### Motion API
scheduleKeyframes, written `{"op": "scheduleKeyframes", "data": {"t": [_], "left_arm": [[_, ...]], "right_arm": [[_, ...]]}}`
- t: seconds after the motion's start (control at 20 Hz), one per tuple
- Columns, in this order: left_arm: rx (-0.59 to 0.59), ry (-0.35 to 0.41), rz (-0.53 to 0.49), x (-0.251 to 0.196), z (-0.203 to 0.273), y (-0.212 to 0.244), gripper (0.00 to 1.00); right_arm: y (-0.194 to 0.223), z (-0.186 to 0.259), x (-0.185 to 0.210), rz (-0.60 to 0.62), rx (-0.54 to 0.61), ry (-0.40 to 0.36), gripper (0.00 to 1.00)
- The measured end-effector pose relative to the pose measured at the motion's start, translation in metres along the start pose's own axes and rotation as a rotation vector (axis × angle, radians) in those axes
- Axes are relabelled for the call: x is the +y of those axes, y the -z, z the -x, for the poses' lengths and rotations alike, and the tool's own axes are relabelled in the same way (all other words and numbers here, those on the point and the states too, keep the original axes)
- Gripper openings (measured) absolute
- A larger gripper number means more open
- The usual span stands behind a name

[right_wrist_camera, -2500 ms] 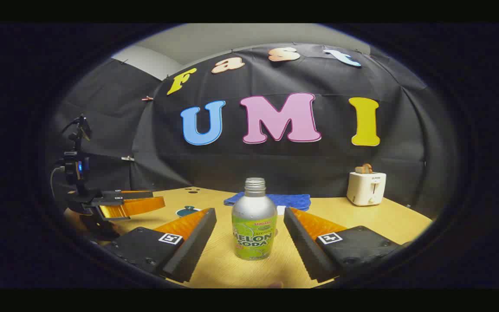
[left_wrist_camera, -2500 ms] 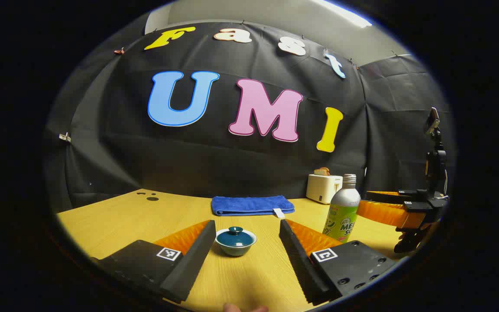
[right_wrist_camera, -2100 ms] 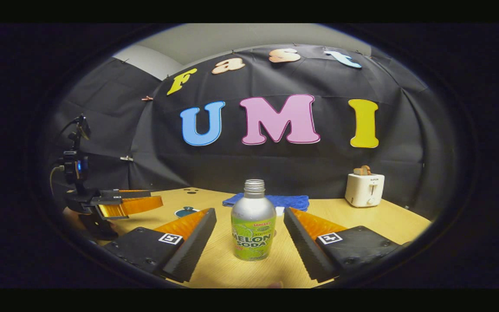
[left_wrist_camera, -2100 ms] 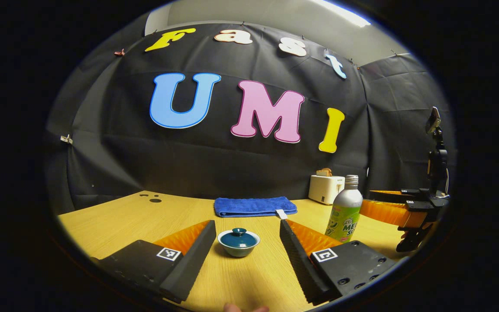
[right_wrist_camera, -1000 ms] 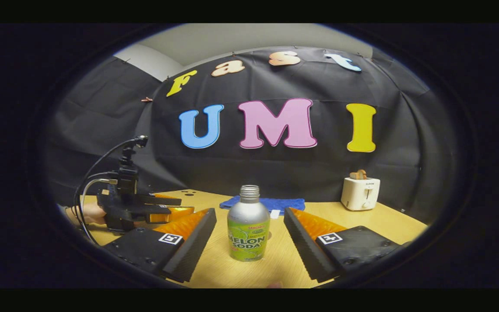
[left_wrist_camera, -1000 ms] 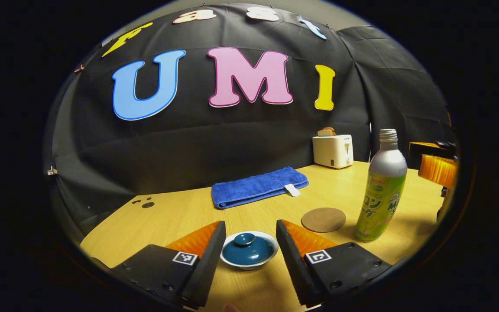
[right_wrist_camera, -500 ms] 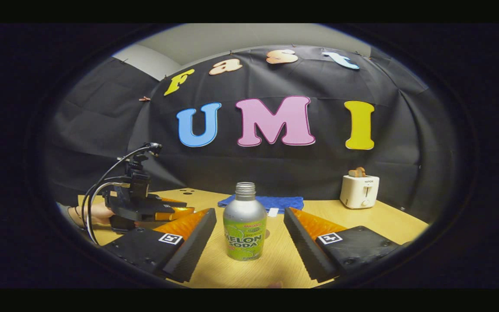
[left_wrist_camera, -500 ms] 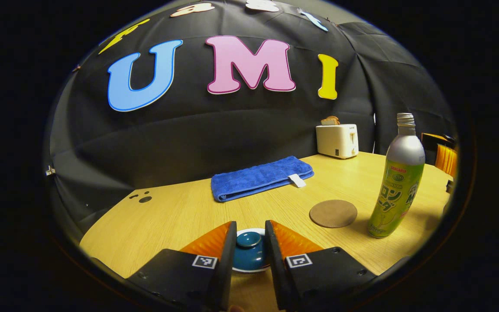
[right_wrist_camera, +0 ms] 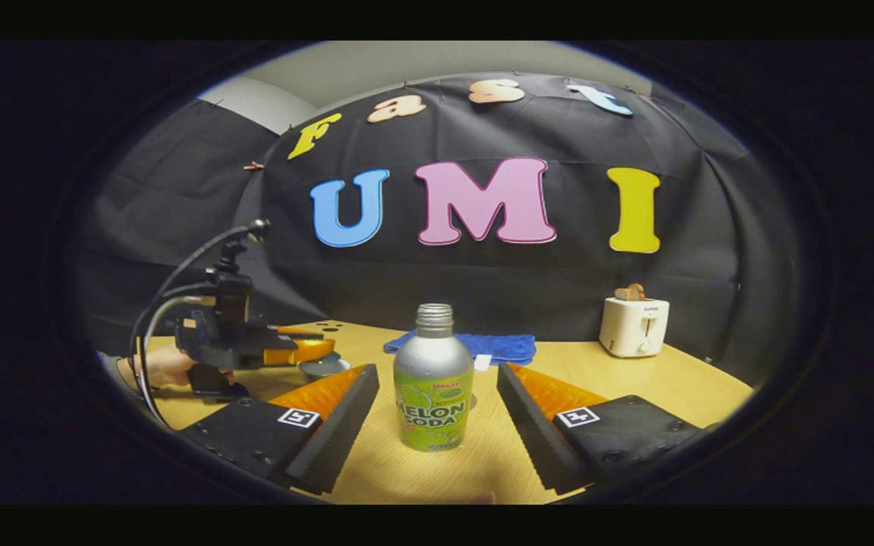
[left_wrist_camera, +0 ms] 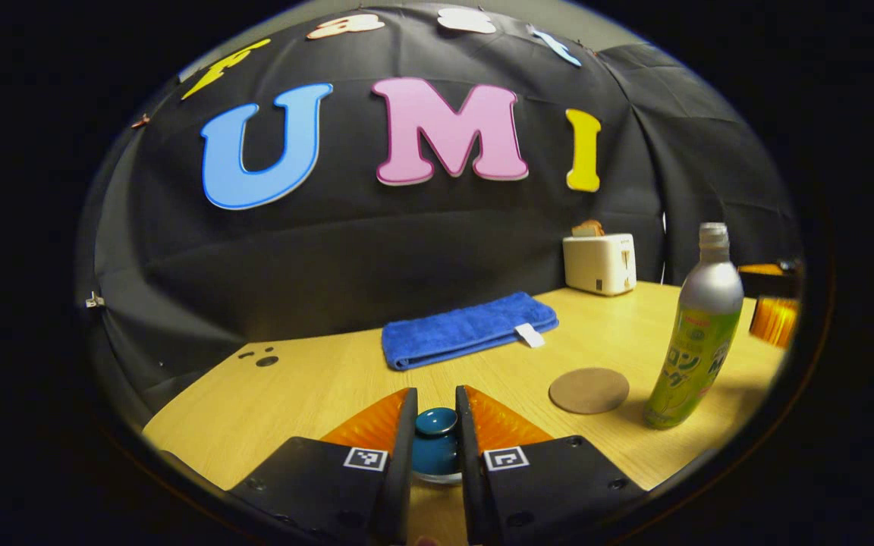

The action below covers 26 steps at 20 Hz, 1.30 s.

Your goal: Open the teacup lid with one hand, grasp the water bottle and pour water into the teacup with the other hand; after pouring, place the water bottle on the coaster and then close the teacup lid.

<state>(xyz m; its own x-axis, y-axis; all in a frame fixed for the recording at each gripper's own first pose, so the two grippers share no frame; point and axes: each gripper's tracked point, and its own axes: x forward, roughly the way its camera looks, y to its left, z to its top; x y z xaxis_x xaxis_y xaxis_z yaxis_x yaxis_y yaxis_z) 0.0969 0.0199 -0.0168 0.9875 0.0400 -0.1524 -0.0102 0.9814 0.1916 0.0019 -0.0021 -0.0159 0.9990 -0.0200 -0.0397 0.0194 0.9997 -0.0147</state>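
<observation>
My left gripper (left_wrist_camera: 435, 392) is shut on the knob of the teal teacup lid (left_wrist_camera: 435, 444), low in the left gripper view; a pale rim peeks out beneath it. The right gripper view has that gripper (right_wrist_camera: 308, 351) at the left, held by a hand, just above the teacup (right_wrist_camera: 322, 368). The silver and green water bottle (right_wrist_camera: 433, 387) stands upright, uncapped, between the spread fingers of my open right gripper (right_wrist_camera: 437, 371), which do not touch it. The bottle (left_wrist_camera: 699, 326) is at the right of the left gripper view, with the round brown coaster (left_wrist_camera: 589, 390) flat beside it.
A folded blue towel (left_wrist_camera: 467, 330) lies at the back of the wooden table (left_wrist_camera: 308, 379), and a white toaster (left_wrist_camera: 600, 262) stands at the back right. The towel (right_wrist_camera: 482, 345) and toaster (right_wrist_camera: 634, 326) sit behind the bottle in the right gripper view.
My left gripper came forward over the teacup and shut on the lid's knob, and its view has since risen a little. The right gripper stayed open around the bottle.
</observation>
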Motion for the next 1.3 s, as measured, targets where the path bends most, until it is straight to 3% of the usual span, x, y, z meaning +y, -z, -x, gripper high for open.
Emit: {"op": "scheduleKeyframes", "data": {"t": [0.2,0.35,0.6,1.0,1.1,1.15,1.3], "left_arm": [[-0.153,-0.033,0.123,0.018,0.053,-0.044,0.31],[-0.215,-0.069,0.194,0.031,0.091,-0.046,0.31],[-0.188,-0.076,0.228,0.035,0.117,-0.029,0.31],[-0.152,-0.077,0.228,0.051,0.119,-0.015,0.31],[-0.156,-0.068,0.241,0.054,0.120,-0.015,0.31],[-0.153,-0.064,0.248,0.056,0.120,-0.013,0.31],[-0.147,-0.074,0.254,0.070,0.124,-0.011,0.31]], "right_arm": [[0.010,-0.005,0.006,-0.010,0.023,-0.010,0.97],[0.016,-0.012,0.007,-0.009,0.034,-0.002,0.97],[0.027,-0.021,0.000,-0.019,0.053,0.045,0.97],[0.040,-0.041,0.002,-0.037,0.077,0.097,0.97],[0.047,-0.046,0.003,-0.014,0.099,0.109,0.93],[0.043,-0.047,0.003,-0.010,0.095,0.117,0.83],[0.023,-0.046,0.004,0.126,0.094,0.134,0.80]]}}
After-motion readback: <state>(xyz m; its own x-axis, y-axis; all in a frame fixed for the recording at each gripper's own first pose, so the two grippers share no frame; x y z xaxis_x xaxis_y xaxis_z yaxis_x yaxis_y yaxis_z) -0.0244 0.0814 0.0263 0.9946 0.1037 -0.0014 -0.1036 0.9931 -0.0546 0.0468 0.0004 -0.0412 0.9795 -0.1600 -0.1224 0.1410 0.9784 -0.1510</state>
